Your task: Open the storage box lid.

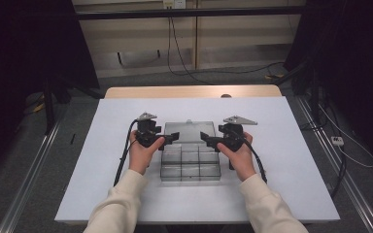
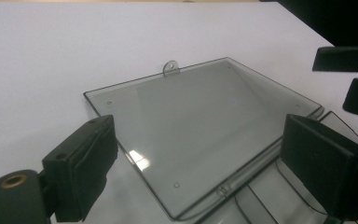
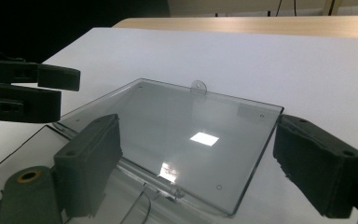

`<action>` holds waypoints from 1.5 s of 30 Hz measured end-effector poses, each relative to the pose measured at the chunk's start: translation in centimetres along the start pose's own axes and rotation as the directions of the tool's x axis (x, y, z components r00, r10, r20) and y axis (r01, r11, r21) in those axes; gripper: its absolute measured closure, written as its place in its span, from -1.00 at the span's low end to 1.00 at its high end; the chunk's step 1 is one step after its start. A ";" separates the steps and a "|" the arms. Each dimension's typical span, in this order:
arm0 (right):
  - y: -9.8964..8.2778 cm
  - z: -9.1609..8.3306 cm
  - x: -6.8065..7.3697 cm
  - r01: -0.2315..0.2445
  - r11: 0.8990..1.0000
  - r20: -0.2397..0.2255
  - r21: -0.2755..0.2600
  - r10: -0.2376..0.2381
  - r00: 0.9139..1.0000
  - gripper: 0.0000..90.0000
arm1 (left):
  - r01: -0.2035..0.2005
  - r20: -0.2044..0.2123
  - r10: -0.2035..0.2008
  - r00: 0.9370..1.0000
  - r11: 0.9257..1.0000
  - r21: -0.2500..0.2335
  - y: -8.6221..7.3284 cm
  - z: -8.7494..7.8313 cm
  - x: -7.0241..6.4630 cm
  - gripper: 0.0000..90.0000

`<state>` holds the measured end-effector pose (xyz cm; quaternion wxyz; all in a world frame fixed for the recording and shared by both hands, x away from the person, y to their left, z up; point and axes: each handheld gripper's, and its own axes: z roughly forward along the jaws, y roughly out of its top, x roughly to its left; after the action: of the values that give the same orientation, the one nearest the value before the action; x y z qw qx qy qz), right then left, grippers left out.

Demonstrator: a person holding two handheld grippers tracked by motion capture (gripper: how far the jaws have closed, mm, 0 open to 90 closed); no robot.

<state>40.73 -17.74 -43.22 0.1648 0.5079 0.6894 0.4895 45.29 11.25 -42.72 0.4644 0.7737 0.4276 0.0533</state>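
Box (image 1: 190, 164), clear plastic with divided compartments, lies at mid-bench (image 1: 291, 160) with its lid (image 1: 190, 131) folded flat open on the far side. Left hand-held gripper (image 1: 174, 138) and right hand-held gripper (image 1: 205, 138) hover over the hinge area, jaws wide and empty. No legible writing appears on box or lid.

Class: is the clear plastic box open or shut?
Open: the lid lies flat on the table behind the box, baring its compartments.
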 end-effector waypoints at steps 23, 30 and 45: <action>-1.2 -4.8 0.2 0.148 0.989 -0.064 0.031 -0.145 0.987 -0.74 | -0.094 0.030 0.094 0.995 0.996 -0.010 -1.7 -4.4 -0.5 -0.83; -1.6 -5.5 0.1 0.162 0.986 -0.089 0.033 -0.158 0.983 -0.74 | -0.119 0.046 0.120 0.992 0.993 -0.028 -2.3 -5.4 -0.5 -0.85; -2.4 -6.8 -0.3 0.183 0.981 -0.125 0.066 -0.174 0.977 -0.73 | -0.128 0.054 0.129 0.990 0.991 -0.036 -2.8 -6.6 -0.1 -0.86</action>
<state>34.66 -21.49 -42.16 0.1469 0.4199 0.7593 0.4750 40.31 16.18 -41.11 0.4843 0.7932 0.3628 0.0683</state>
